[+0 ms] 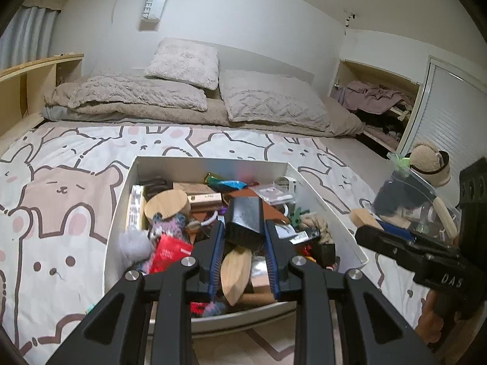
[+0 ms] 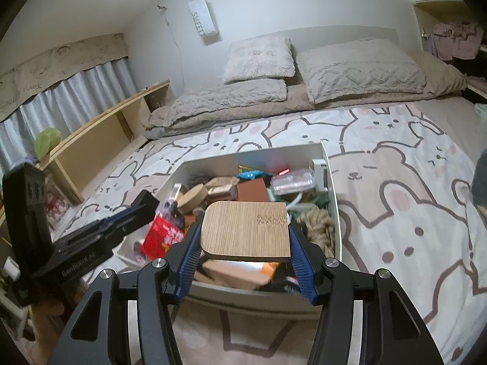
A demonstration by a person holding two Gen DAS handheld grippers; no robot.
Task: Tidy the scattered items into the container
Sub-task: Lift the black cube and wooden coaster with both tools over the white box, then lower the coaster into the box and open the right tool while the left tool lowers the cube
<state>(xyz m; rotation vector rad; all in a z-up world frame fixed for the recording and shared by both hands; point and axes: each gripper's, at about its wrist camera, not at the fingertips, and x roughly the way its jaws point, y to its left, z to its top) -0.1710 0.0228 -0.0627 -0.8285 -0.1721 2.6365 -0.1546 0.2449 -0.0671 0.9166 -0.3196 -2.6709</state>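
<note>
- Bed cover (image 1: 61, 188): white, printed with pink and cream cartoon bears and rabbits outlined in brown.
- Container (image 1: 213, 165): white walls.
- Left tongs (image 1: 245, 237): black frame, blue ribbed pads.
- Right tongs (image 2: 245, 243): black frame, blue ribbed pads.
- Board (image 2: 246, 231): light tan, fine striped grain.
- Packet (image 1: 169, 252): red, at 9 o'clock inside the container.
- Pillows (image 1: 182, 62): grey-beige, quilted texture.

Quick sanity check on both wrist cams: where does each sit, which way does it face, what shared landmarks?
Left wrist: behind the left gripper, facing the white storage box and pillows; jaws clamp a black dustpan-and-brush set; right gripper shows at right.
Right wrist: behind the right gripper, same heading; jaws clamp a bamboo board; left gripper at left.
Shared: box, red packet, bear-print bedspread.
</note>
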